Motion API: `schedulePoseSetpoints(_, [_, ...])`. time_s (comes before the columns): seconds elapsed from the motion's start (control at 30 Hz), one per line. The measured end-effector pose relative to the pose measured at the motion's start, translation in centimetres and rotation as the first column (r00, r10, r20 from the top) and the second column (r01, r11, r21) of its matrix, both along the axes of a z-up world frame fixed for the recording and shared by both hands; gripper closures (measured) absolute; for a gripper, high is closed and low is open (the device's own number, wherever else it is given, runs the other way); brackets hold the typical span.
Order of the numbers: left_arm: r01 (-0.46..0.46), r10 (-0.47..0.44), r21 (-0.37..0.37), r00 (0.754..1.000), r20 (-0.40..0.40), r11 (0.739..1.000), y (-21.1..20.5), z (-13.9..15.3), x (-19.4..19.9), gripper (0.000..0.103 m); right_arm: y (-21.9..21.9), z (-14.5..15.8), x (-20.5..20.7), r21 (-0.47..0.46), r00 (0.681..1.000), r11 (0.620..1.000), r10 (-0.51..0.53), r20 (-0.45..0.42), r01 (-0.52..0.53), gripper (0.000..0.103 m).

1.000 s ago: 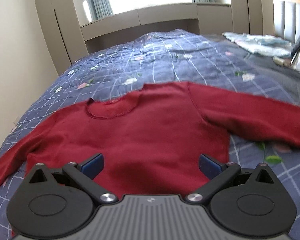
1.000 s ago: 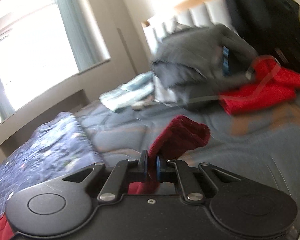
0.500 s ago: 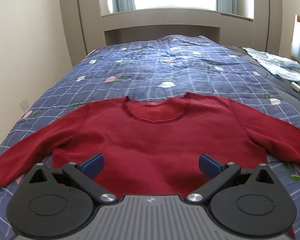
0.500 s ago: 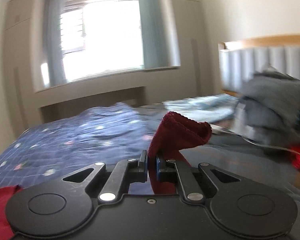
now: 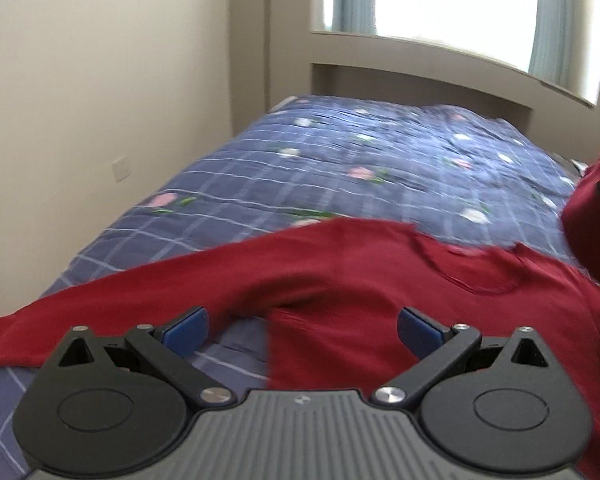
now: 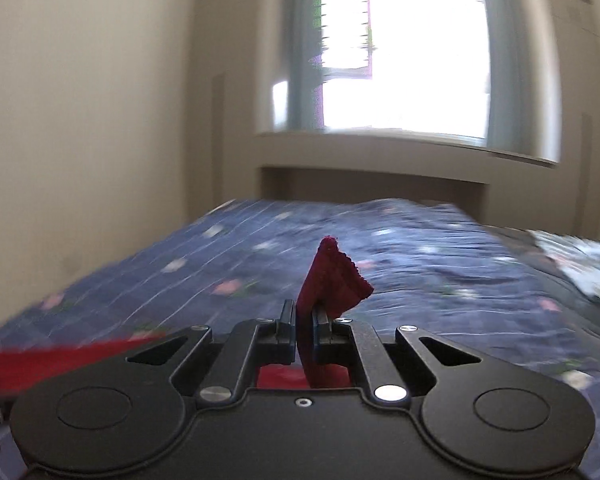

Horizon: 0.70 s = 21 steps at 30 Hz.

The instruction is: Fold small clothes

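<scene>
The red sweater (image 5: 380, 280) lies flat on the bed, on the blue checked quilt (image 5: 340, 168), with its neck opening toward the window (image 5: 460, 0). In your left wrist view one sleeve (image 5: 120, 300) stretches out to the left side and ends near the edge of the quilt. The other sleeve is lifted: its cuff (image 6: 332, 280) stands up between the pads of your right gripper (image 6: 304, 324), and this gripper is pressed together on it, so the cloth is pinched firmly. At the right border of the left view you see the same raised sleeve as a red fold above the body of the sweater. Your left gripper (image 5: 302, 326) is spread wide, and its blue pads (image 5: 186, 328) hold nothing; they hang just above the lower part of the sweater, one pad over the quilt under the left sleeve and one over the red cloth. Both views are blurred. Behind the bed there is a low ledge under the window, with curtains (image 6: 304, 60) at the sides, and a pale wall (image 5: 100, 100) on the left. In the right view a light cloth (image 6: 580, 268) lies at the far right of the bed.
</scene>
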<state>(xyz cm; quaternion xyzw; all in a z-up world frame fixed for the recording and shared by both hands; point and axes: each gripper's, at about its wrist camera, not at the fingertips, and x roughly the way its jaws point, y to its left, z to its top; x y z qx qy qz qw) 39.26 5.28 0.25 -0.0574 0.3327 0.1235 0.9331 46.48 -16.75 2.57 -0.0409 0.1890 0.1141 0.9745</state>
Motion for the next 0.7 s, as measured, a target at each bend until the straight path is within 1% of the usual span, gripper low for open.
schedulePoseSetpoints(0.1, [-0.044, 0.044, -0.005, 0.999, 0.012, 0.999, 2.5, -0.1, -0.4, 0.000, 4.6, -2.1, 0.6, -0.081, 0.993, 0.991, 0.104, -0.060, -0.108, 0.096])
schedulePoseSetpoints(0.2, [-0.080, 0.081, -0.011, 0.997, 0.005, 0.997, 4.5, -0.5, -0.5, 0.000, 7.4, -4.4, 0.3, -0.156, 0.979, 0.971, 0.165, -0.119, -0.182, 0.096])
schedulePoseSetpoints(0.3, [-0.103, 0.103, -0.017, 0.995, -0.011, 0.995, 5.8, -1.2, -0.5, 0.000, 9.1, -6.9, -0.4, -0.215, 0.966, 0.950, 0.192, -0.170, -0.227, 0.096])
schedulePoseSetpoints(0.37, [-0.108, 0.107, -0.022, 0.994, -0.016, 0.994, 6.2, -1.8, -0.4, 0.000, 10.2, -8.3, -0.9, -0.247, 0.962, 0.938, 0.199, -0.187, -0.242, 0.096])
schedulePoseSetpoints(0.47, [-0.104, 0.104, -0.028, 0.994, -0.029, 0.994, 6.3, -2.5, -0.1, 0.000, 10.7, -9.6, -1.2, -0.266, 0.954, 0.926, 0.218, -0.206, -0.269, 0.091])
schedulePoseSetpoints(0.5, [-0.100, 0.099, -0.030, 0.995, -0.032, 0.995, 6.2, -2.7, 0.0, 0.000, 11.0, -9.8, -1.3, -0.268, 0.950, 0.921, 0.227, -0.214, -0.281, 0.087])
schedulePoseSetpoints(0.53, [-0.093, 0.092, -0.030, 0.995, -0.034, 0.995, 6.1, -2.9, 0.1, 0.000, 10.7, -10.1, -1.5, -0.266, 0.948, 0.920, 0.234, -0.217, -0.288, 0.085])
schedulePoseSetpoints(0.57, [-0.086, 0.085, -0.029, 0.996, -0.035, 0.996, 5.8, -3.0, 0.1, 0.000, 10.7, -10.1, -1.8, -0.267, 0.946, 0.917, 0.243, -0.217, -0.297, 0.078])
schedulePoseSetpoints(0.6, [-0.078, 0.077, -0.029, 0.996, -0.034, 0.997, 5.7, -3.0, 0.2, 0.000, 10.5, -10.2, -1.9, -0.268, 0.944, 0.915, 0.249, -0.218, -0.303, 0.069])
schedulePoseSetpoints(0.63, [-0.073, 0.072, -0.028, 0.997, -0.031, 0.997, 5.4, -3.0, 0.2, 0.000, 10.4, -10.0, -2.2, -0.262, 0.941, 0.914, 0.258, -0.217, -0.311, 0.062])
schedulePoseSetpoints(0.7, [-0.064, 0.063, -0.031, 0.998, -0.024, 0.997, 5.1, -3.0, 0.4, 0.000, 9.6, -9.6, -2.7, -0.242, 0.939, 0.917, 0.269, -0.215, -0.319, 0.031])
